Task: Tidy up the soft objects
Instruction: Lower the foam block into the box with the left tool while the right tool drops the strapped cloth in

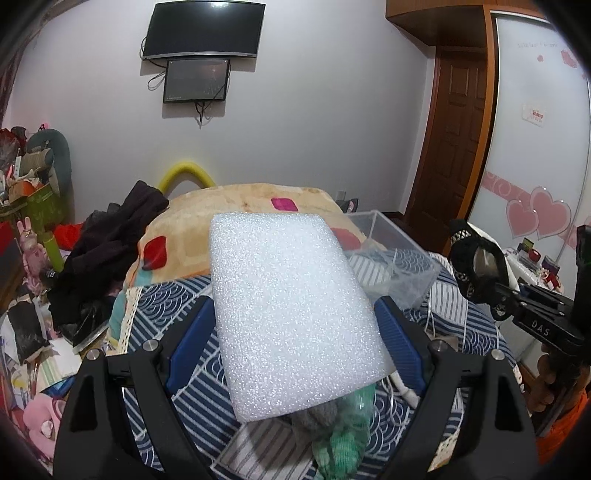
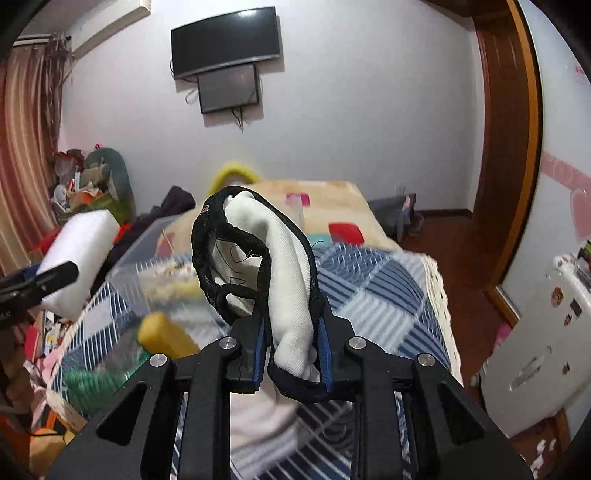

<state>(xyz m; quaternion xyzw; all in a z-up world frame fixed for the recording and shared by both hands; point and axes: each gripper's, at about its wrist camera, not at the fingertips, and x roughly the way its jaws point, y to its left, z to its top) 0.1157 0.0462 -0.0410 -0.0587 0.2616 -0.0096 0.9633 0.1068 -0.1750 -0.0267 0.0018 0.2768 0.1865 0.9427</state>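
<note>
Above the bed (image 1: 177,306), the left gripper (image 1: 295,325) held foam (image 1: 291,314) and the right gripper (image 2: 291,354) pinched cloth (image 2: 284,266); both seemed ready to drop into the bin (image 1: 391,236).

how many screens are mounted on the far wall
2. A large dark curved TV hangs high on the wall, and a smaller dark monitor sits directly below it, with loose cables hanging beside and beneath them. Both show in each wrist view.
</note>
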